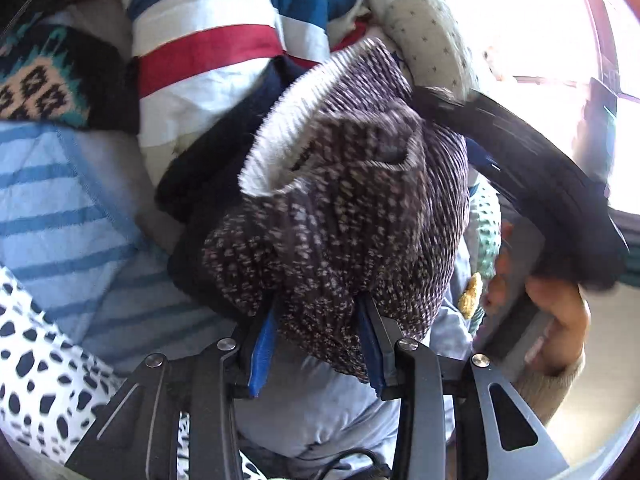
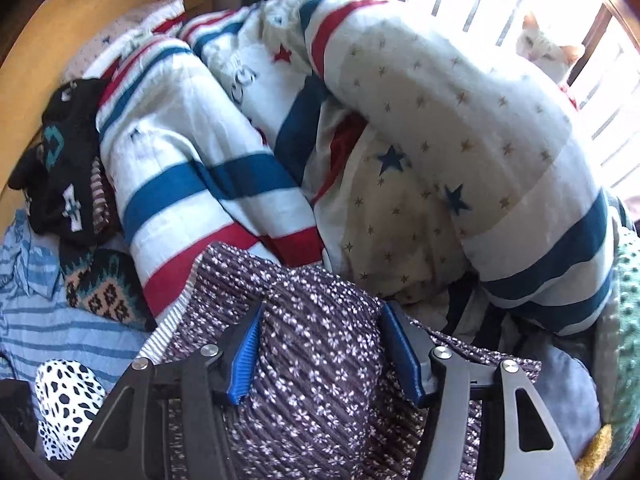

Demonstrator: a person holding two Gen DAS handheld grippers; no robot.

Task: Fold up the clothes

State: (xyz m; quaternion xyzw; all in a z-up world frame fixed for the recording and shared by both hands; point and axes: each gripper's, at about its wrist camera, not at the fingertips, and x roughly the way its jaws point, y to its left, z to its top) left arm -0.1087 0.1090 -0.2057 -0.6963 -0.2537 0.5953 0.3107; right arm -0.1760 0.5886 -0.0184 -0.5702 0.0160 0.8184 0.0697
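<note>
Jaws: both sets stand part-open, a bunch of the dark purple, white-flecked ribbed knit garment (image 1: 340, 216) between each.
Left gripper (image 1: 318, 340): blue pads press bunched cloth at either side.
Right gripper (image 2: 320, 356): cloth fills the gap; firm grip cannot be told.
Risk: slack bunch may slip from either set, or drag onto the red, white and blue striped quilt (image 2: 224, 152) just beyond the jaws.

A big quilt and a cat by the window

The striped quilt (image 2: 248, 184) with stars fills the middle of the frame. A white cat (image 2: 546, 50) sits at the upper right by the bright window (image 2: 472, 4). A wooden headboard (image 2: 80, 28) shows at upper left.
</note>
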